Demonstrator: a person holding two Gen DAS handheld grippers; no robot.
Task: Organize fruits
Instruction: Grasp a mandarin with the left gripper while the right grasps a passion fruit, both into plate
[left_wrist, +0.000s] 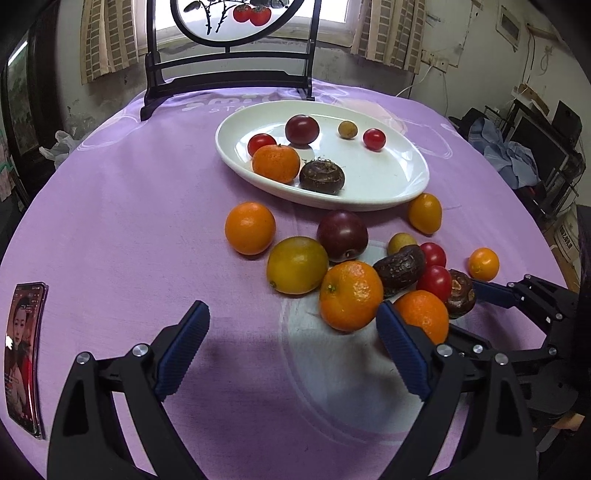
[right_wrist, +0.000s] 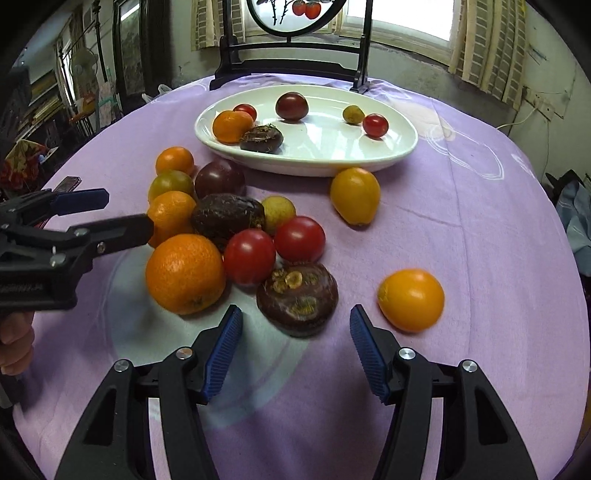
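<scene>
Covering the round table, a lilac cloth (left_wrist: 110, 206) carries loose fruit (right_wrist: 236, 236) mid-table and a white oval dish (left_wrist: 373, 192) toward the far edge; left gripper (left_wrist: 291, 328) and right gripper (right_wrist: 295, 332) gape empty.

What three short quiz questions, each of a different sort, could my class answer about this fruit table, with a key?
1. Count: how many pieces of fruit lie in the white plate?
2. True or false: the right gripper is closed on the dark brown fruit in front of it.
3. Choose: what lies on the purple cloth beside the left gripper? A a knife, B a phone, C a cup.

Key:
1. Six.
2. False: its jaws stand open and the fruit lies just ahead of the fingertips, untouched.
3. B, the phone.
</scene>
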